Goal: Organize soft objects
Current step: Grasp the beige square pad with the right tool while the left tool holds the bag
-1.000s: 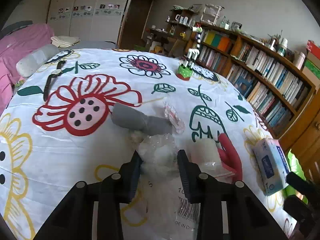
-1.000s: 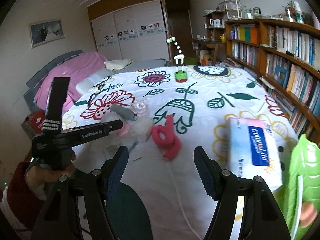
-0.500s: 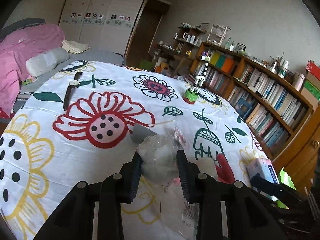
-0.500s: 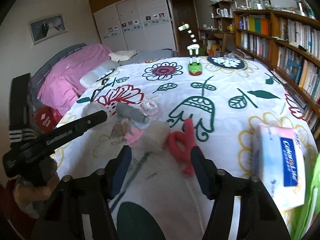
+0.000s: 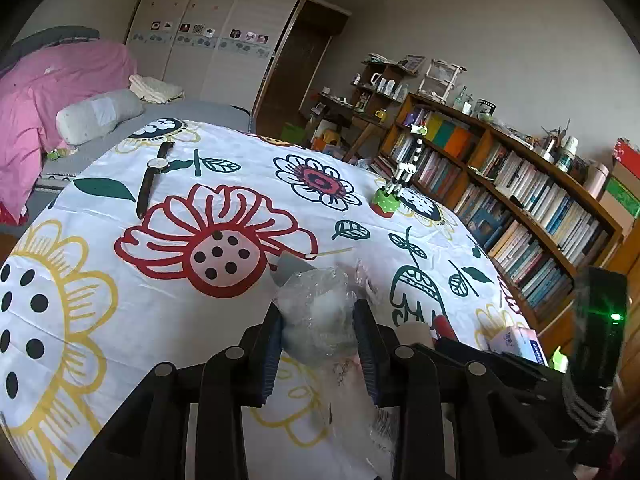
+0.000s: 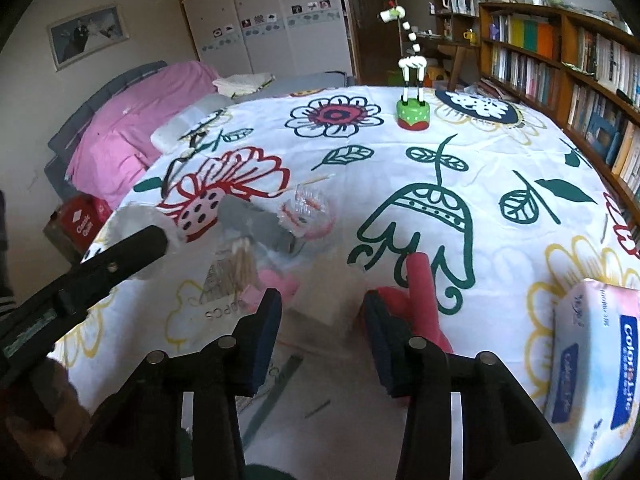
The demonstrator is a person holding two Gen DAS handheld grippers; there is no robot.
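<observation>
Flowered tablecloth (image 5: 120, 320) covers the whole work surface; far half bare and free for movement. Left edge drops toward a bed with pink cover (image 5: 52, 80); right edge runs close along a bookshelf (image 5: 540, 216).

Tissue pack (image 6: 592, 352) lies near the right edge. Toy giraffe on green base (image 6: 414, 114) stands upright toward the far side, well apart from the clutter. Wristwatch (image 5: 152, 178) lies flat near the far left edge.

Soft items cluster near the front: grey roll (image 6: 252, 222), red foam piece (image 6: 420, 300), a pale roll (image 6: 324, 292).

Left gripper (image 5: 318, 334) tilted downward, jaws narrow, clamped on a crumpled clear plastic bag (image 5: 316, 308) with white stuffing, lifted off the cloth.

Right gripper (image 6: 322, 312) pitched down over the pale roll, jaws closing around it; pad contact cannot be told.
</observation>
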